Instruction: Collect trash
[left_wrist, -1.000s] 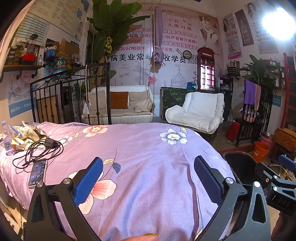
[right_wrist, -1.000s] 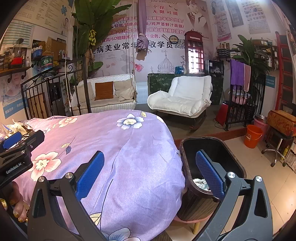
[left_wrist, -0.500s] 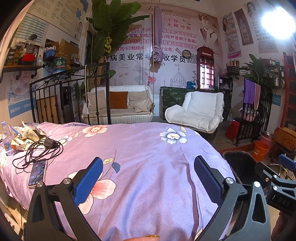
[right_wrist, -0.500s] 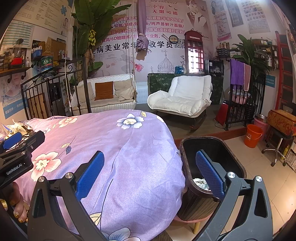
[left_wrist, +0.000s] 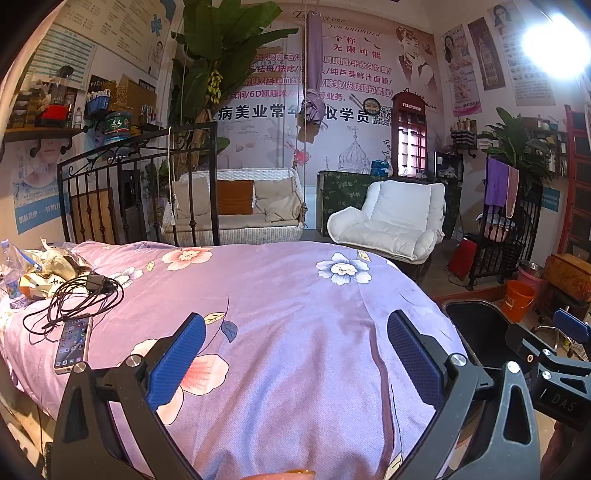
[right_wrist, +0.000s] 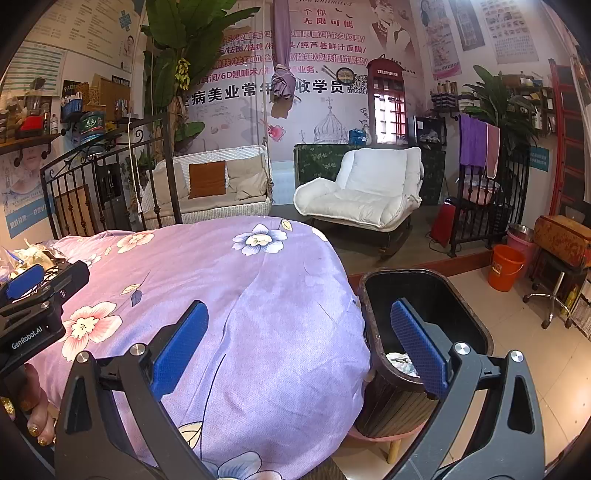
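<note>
Left gripper (left_wrist: 295, 354) jaws held wide, empty, above bed (left_wrist: 288, 295), right gripper (right_wrist: 299, 343) likewise, trash bin (right_wrist: 476, 325) beside bed, wrappers (left_wrist: 48, 266) piled far left.

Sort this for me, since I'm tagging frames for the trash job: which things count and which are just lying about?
Job: crumpled wrappers, plastic bottle, black bin holding trash, open left gripper, open right gripper.

Lying about: phone, charger cable, orange bucket.

Both wrist views forward, sharing bed (left_wrist: 295, 295), bin (right_wrist: 424, 295).

Black-framed left tool (left_wrist: 295, 356), right tool (right_wrist: 301, 341), ribbed blue pads (left_wrist: 176, 360), silver screws
</note>
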